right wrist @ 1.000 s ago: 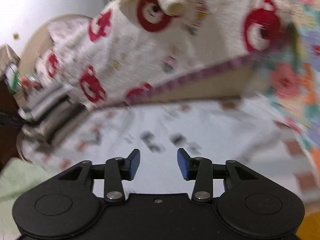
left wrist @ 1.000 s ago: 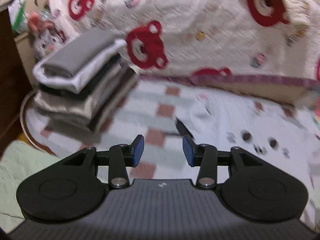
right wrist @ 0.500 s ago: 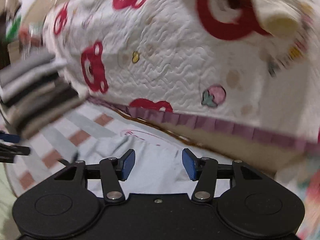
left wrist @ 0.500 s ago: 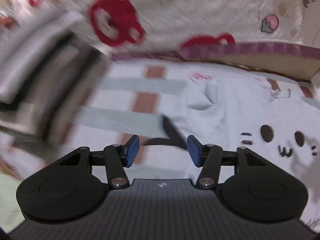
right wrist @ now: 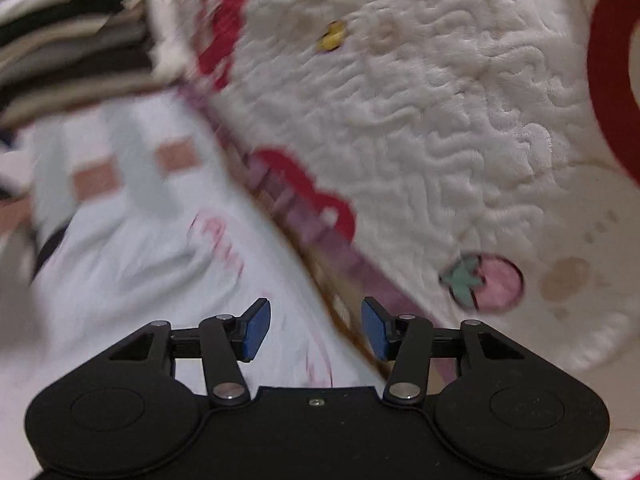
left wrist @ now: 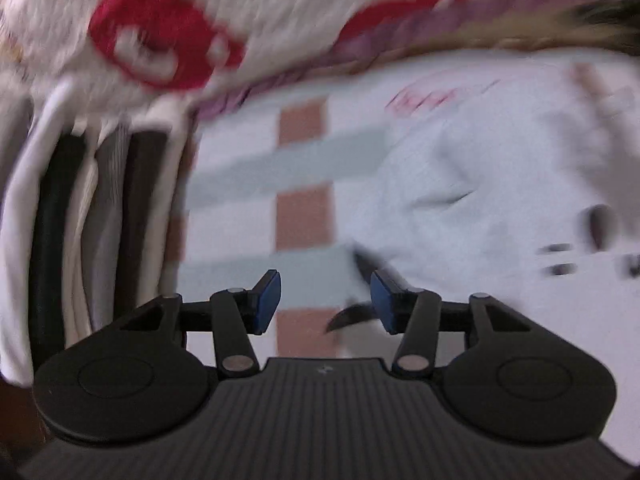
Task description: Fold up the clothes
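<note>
A pale white shirt (left wrist: 472,200) with a dark cartoon face print and a dark sleeve edge lies spread on the checked bed sheet (left wrist: 304,168). My left gripper (left wrist: 325,300) hovers open just over the shirt's left sleeve edge, nothing between its blue pads. In the right wrist view the same shirt (right wrist: 140,272) shows red lettering near its top edge. My right gripper (right wrist: 315,330) is open low over that edge, beside the quilt's purple border. Both views are motion-blurred.
A stack of folded clothes (left wrist: 92,216) in grey, white and black stands at the left, also seen as the stack (right wrist: 72,48) at top left. A white quilt with red bears (right wrist: 420,100) rises behind the shirt.
Both grippers have dropped and moved closer to the shirt's far edge. The left view has tilted, so the stack looks sideways. The jaws stayed open.
</note>
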Motion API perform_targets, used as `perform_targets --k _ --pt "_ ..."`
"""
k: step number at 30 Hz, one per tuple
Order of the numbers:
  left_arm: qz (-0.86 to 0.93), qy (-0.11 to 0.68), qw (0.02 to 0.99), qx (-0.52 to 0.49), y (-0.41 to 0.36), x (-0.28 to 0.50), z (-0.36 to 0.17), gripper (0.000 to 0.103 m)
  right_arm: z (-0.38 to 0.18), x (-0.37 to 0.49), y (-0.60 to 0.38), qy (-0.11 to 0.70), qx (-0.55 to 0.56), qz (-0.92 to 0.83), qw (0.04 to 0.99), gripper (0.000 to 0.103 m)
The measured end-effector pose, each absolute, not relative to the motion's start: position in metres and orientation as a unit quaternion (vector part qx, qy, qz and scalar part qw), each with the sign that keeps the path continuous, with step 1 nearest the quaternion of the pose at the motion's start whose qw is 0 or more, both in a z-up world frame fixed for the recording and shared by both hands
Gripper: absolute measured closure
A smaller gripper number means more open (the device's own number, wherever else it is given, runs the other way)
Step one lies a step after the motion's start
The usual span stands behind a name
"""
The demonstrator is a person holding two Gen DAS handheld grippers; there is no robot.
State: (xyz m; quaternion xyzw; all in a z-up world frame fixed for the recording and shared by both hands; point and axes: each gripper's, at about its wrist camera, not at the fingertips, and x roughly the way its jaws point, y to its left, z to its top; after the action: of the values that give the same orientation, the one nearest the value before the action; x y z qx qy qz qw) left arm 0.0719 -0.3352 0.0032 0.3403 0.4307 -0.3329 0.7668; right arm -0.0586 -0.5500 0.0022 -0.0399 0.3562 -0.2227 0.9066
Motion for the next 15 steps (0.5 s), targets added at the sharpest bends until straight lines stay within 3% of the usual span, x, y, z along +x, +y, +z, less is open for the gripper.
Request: perform_targets --k 2,5,7,9,11,13,15 --pt "-0.363 0.398 0.78 0.319 -0.329 0.066 0.022 0.049 -0.008 -0.04 -0.562 0.361 -0.049 -0.224 0.904 0.048" --pt "-0.385 0.382 0.79 0.286 -0.33 0.073 0.023 0.047 -0.047 -0.056 -0.574 0.333 0.064 -0.276 0.899 0.05" --pt "-0.394 0.395 0.793 0.245 -0.334 0.089 0.002 0.047 -0.059 -0.066 -0.578 0.348 0.059 -0.251 0.901 0.062" --pt "-0.397 0.387 0.806 0.208 -0.335 0.102 -0.026 0.047 -0.066 -0.077 -0.58 0.362 0.033 -0.218 0.906 0.092" --pt "-0.379 0.383 0.828 0.154 -0.331 0.117 -0.049 0.047 -0.07 -0.086 -0.581 0.388 -0.002 -0.198 0.9 0.093" --pt "-0.356 0.402 0.841 0.068 -0.315 0.131 -0.065 0.047 -0.071 -0.092 -0.589 0.395 0.045 -0.178 0.9 0.093" --pt "-0.348 0.402 0.845 0.053 -0.306 0.132 -0.076 0.047 -0.077 -0.084 -0.584 0.397 0.037 -0.164 0.902 0.09"
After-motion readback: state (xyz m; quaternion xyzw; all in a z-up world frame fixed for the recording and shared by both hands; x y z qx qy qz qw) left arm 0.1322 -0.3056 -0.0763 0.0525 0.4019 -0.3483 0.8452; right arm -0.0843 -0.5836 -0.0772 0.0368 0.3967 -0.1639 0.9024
